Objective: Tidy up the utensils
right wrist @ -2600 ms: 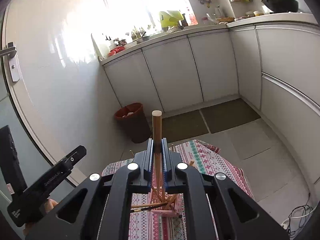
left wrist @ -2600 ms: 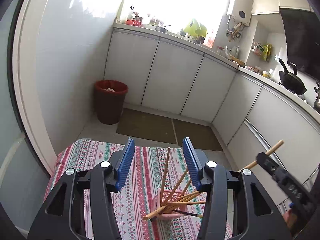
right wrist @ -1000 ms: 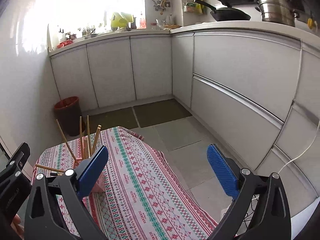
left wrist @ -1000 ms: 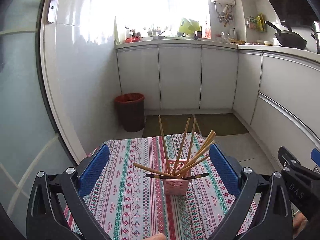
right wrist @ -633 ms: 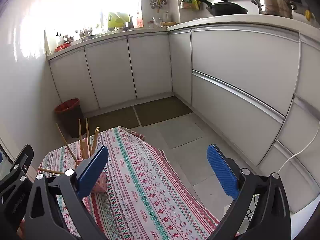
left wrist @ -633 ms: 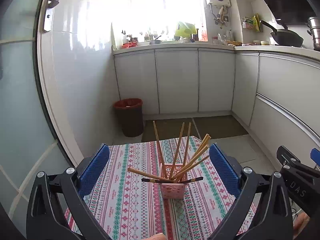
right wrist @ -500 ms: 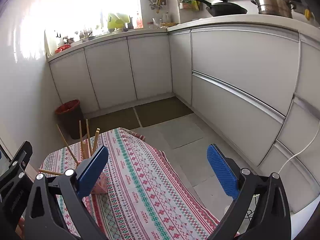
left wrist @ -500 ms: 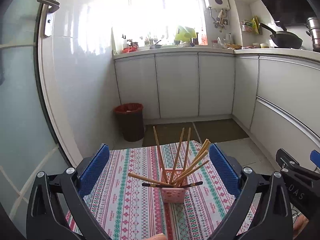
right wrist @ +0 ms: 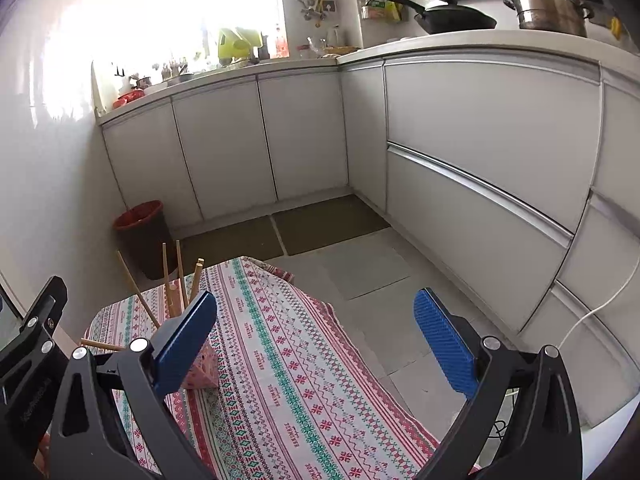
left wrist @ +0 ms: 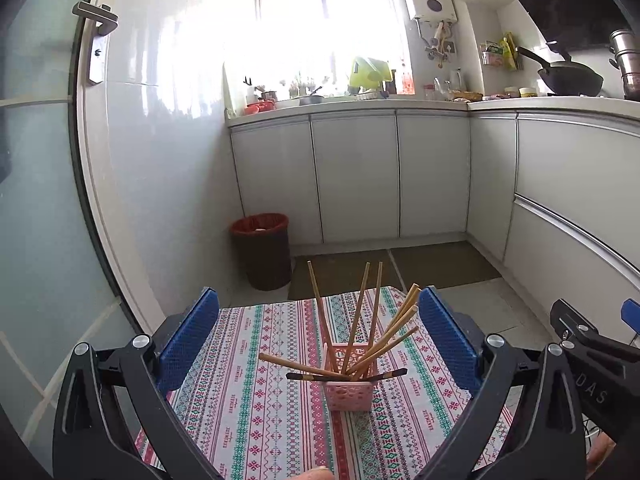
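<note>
A small pink lattice basket (left wrist: 347, 392) stands upright on a patterned tablecloth (left wrist: 256, 408), straight ahead of the left gripper (left wrist: 319, 344) and framed between its two blue pads. Wooden chopsticks (left wrist: 362, 320) stick out of the basket in a loose fan: several lean upward and away from the gripper, a few slant toward its right pad, one pale stick (left wrist: 298, 367) lies nearly level across the rim pointing toward the left pad, and a dark chopstick (left wrist: 384, 374) crosses the rim almost horizontally. The left gripper's jaws are spread wide and hold nothing; neither pad touches the basket or any stick. From the right wrist view the same basket (right wrist: 200, 372) sits ahead and off to the left of the right gripper (right wrist: 316, 344), partly hidden behind its left pad, with the chopsticks (right wrist: 170, 280) rising above it. The right gripper's jaws are also spread wide and empty, over the tablecloth (right wrist: 304, 380) and the tiled floor (right wrist: 372, 276) beyond the cloth's edge. Part of the right gripper's black body (left wrist: 592, 364) shows at the right edge of the left view. Farther ahead of both grippers stand a red-rimmed waste bin (left wrist: 262, 256), brown floor mats (left wrist: 440, 264) and white kitchen cabinets (left wrist: 352, 176) below a bright window (left wrist: 320, 20).
</note>
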Demonstrator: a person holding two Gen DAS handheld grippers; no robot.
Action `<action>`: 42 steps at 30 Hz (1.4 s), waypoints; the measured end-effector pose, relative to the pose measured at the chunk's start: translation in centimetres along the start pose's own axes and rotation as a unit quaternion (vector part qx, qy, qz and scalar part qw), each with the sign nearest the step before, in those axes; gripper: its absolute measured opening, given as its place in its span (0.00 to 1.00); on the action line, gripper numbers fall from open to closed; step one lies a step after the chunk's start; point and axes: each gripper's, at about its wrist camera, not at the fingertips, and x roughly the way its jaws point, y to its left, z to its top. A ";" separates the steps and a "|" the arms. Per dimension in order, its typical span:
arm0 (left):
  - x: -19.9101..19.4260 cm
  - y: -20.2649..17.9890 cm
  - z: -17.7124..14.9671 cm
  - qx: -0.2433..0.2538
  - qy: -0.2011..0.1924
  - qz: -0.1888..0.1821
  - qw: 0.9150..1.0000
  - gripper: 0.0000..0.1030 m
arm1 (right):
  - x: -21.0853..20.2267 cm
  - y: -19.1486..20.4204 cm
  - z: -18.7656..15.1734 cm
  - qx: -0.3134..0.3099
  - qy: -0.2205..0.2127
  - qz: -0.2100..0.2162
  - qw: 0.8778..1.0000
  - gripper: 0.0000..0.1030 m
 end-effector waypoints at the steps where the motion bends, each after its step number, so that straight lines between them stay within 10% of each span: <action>1: 0.0 0.0 0.0 0.001 0.000 0.001 1.000 0.93 | 0.0 0.0 0.0 0.001 -0.001 0.000 1.000 0.93; 42: 0.5 -0.5 -0.4 0.001 0.009 0.006 1.000 0.93 | 0.4 0.6 -0.2 -0.006 0.010 0.000 1.000 0.93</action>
